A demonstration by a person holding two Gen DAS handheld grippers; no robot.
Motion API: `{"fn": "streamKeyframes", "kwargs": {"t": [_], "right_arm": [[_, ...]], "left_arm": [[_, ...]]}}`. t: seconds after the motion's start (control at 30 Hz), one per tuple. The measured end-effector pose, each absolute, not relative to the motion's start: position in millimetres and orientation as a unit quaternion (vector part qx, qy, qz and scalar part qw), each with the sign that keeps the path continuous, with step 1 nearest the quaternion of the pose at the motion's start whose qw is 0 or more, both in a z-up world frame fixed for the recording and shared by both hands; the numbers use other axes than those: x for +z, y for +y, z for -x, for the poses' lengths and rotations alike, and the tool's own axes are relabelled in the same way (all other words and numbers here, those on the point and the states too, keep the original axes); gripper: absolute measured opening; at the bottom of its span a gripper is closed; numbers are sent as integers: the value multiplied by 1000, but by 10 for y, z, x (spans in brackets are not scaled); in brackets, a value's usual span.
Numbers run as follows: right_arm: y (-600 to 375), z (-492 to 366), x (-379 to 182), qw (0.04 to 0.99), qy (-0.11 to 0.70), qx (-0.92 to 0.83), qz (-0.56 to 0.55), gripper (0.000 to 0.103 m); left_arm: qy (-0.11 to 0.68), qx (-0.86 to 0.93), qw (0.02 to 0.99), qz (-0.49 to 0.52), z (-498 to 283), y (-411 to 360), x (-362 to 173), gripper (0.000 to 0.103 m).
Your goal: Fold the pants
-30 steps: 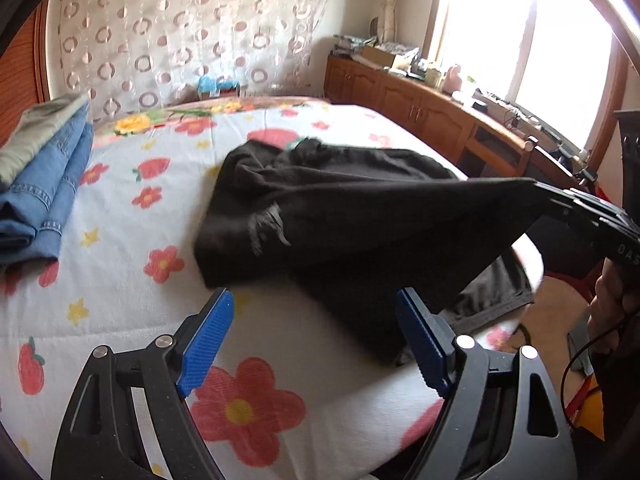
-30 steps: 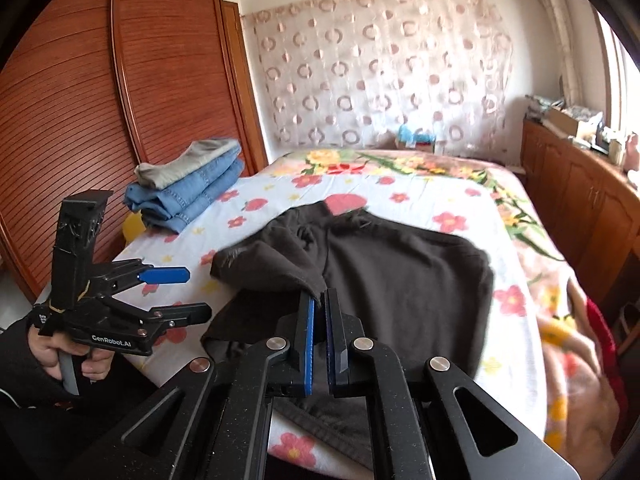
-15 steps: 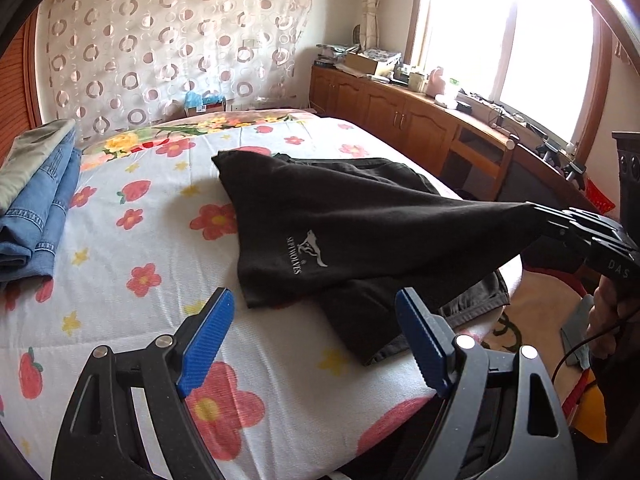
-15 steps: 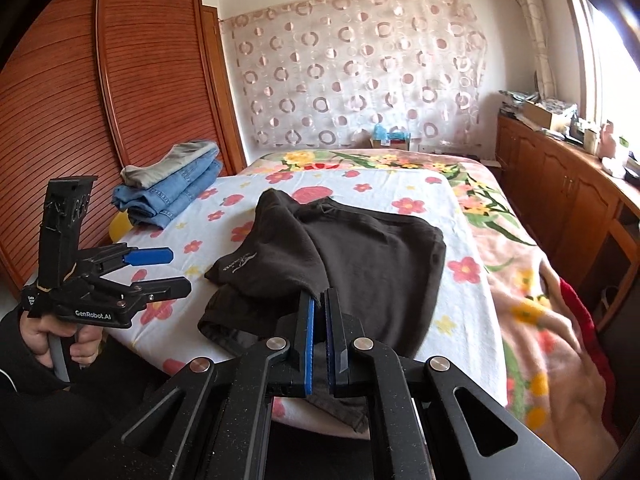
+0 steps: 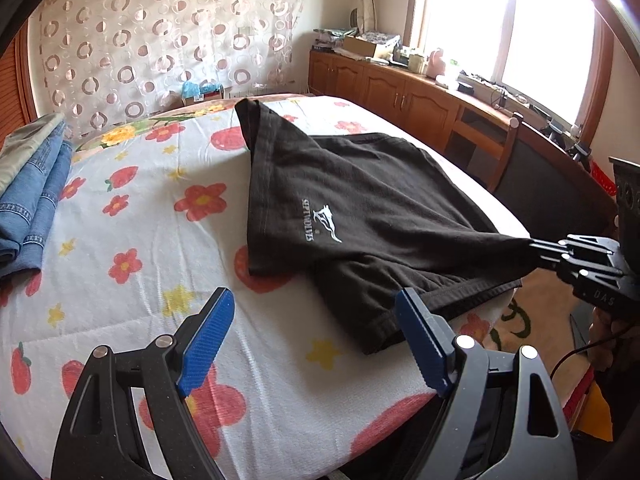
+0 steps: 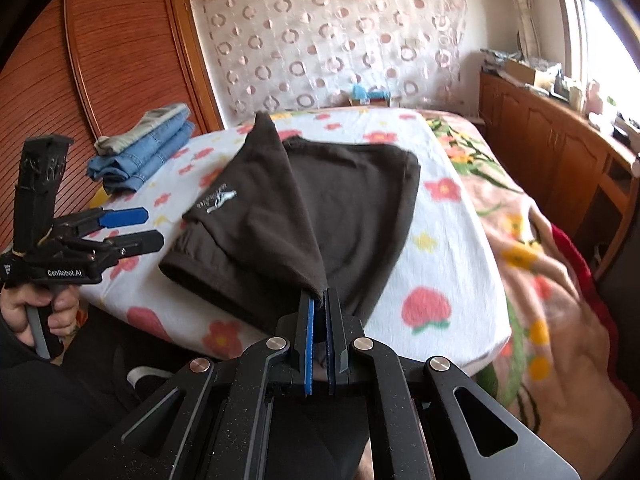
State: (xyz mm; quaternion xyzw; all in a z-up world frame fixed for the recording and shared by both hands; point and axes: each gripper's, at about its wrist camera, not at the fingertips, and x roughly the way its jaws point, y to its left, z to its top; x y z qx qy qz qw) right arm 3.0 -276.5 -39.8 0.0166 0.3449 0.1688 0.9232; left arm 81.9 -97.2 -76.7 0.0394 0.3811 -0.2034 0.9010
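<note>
Right-wrist view, item one: black cotton pants with a small white logo print (image 6: 320,208), lying on the near part of the bed, one corner being lifted taut off the sheet by me. Over the last second I am dragging this garment toward myself and to the right; the crumpled heap is opening out, and the logo panel, bunched before, is now stretching into a flat triangular flap over the lower layer. My reading: this is the spreading step, not yet a fold, and the hem nearest me is beginning to hang past the mattress edge.

Item two: my right gripper (image 6: 319,300), blue pads pressed together, pinching that corner of the pants.

Item three: my left gripper (image 5: 316,332), blue pads spread wide, holding nothing, hovering over the sheet just short of the near hem. It has drifted little. I am judging it free to take a second corner.

Item four: white bedsheet printed with red flowers and strawberries (image 5: 132,208).

Item five: stack of folded blue denim jeans (image 6: 140,160), at the far left of the bed, well apart from the pants.
</note>
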Motion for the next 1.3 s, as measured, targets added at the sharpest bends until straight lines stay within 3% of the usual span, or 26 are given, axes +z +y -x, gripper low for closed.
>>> {"fn": "streamKeyframes", "kwargs": {"t": [0.6, 0.7, 1.0, 1.3], "right_arm": [[-2873, -68, -433, 919, 359, 158, -37, 4], [-2876, -54, -430, 920, 359, 152, -33, 12], [-2892, 67, -273, 929, 341, 143, -13, 15], [-2843, -13, -174, 936, 317, 153, 2, 32]], "left_arm": [[412, -202, 887, -52, -863, -1037, -1001, 84], [413, -203, 886, -49, -861, -1029, -1007, 84], [397, -199, 895, -46, -825, -1003, -929, 84], [362, -175, 915, -31, -801, -782, -676, 84]]}}
